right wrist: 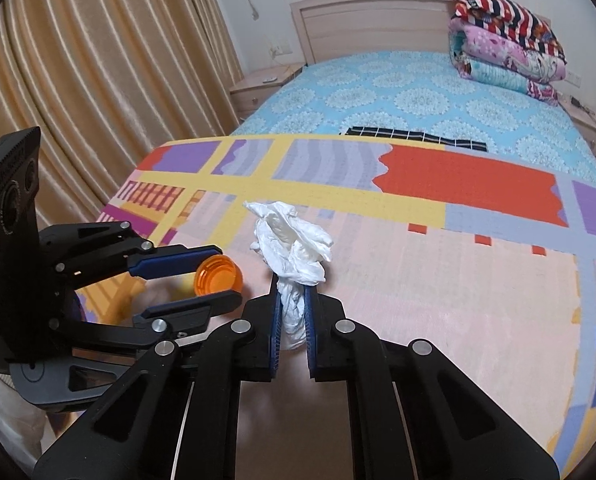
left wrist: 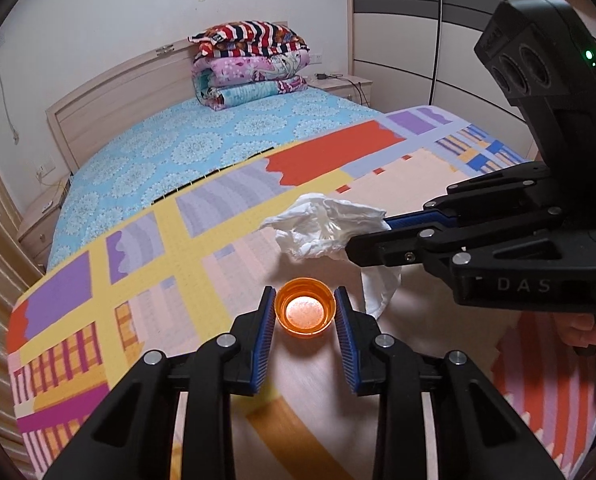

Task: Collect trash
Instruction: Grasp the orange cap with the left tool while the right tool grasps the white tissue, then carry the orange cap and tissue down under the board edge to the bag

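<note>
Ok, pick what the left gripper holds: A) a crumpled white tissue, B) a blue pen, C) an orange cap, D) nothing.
C: the left gripper is shut on the orange cap, while the white tissue is pinched in the right gripper.

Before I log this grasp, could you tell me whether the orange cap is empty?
Empty: the orange cap faces the left wrist camera, showing only its bare inside.

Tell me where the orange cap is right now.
The orange cap sits between the fingers of the left tool, above the patchwork mat, just left of the crumpled tissue held by the right tool.
</note>
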### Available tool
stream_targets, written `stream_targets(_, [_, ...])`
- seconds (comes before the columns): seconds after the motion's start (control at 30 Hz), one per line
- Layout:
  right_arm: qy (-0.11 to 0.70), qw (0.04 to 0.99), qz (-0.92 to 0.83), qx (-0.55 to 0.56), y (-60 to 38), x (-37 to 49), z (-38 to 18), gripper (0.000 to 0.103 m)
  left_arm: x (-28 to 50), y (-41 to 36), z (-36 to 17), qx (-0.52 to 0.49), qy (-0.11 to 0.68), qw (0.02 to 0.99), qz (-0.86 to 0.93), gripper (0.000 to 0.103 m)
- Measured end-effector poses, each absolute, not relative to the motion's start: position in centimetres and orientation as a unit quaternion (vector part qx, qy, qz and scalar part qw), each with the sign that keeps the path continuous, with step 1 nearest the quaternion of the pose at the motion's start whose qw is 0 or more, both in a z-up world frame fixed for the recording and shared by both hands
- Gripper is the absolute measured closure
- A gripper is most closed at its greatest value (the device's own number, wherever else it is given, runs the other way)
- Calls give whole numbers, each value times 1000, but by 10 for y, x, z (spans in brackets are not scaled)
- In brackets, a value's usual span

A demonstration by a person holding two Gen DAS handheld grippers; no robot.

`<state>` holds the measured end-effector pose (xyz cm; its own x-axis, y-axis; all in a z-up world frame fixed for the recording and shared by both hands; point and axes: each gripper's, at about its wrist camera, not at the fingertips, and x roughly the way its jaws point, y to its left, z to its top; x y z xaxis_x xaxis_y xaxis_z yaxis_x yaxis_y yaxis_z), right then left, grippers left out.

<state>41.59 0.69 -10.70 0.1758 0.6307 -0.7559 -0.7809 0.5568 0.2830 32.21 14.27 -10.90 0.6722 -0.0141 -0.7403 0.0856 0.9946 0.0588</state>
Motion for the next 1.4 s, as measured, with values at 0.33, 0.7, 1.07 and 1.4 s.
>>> stream_targets(0.33, [421, 776, 459, -98, -23, 380, -78, 93, 274, 116, -74, 55, 378, 924, -29, 74])
stream_targets(0.7, [393, 786, 465, -110, -67, 330, -45, 93, 207, 85, -44, 50, 355, 933, -31, 74])
stream_targets(1.07, [353, 801, 466, -128, -122, 262, -26, 92, 125, 55, -28, 47, 330, 942, -43, 74])
stream_targets(1.4, [358, 790, 478, -135, -167, 199, -51, 92, 74, 29, -41, 31, 324, 944, -52, 74])
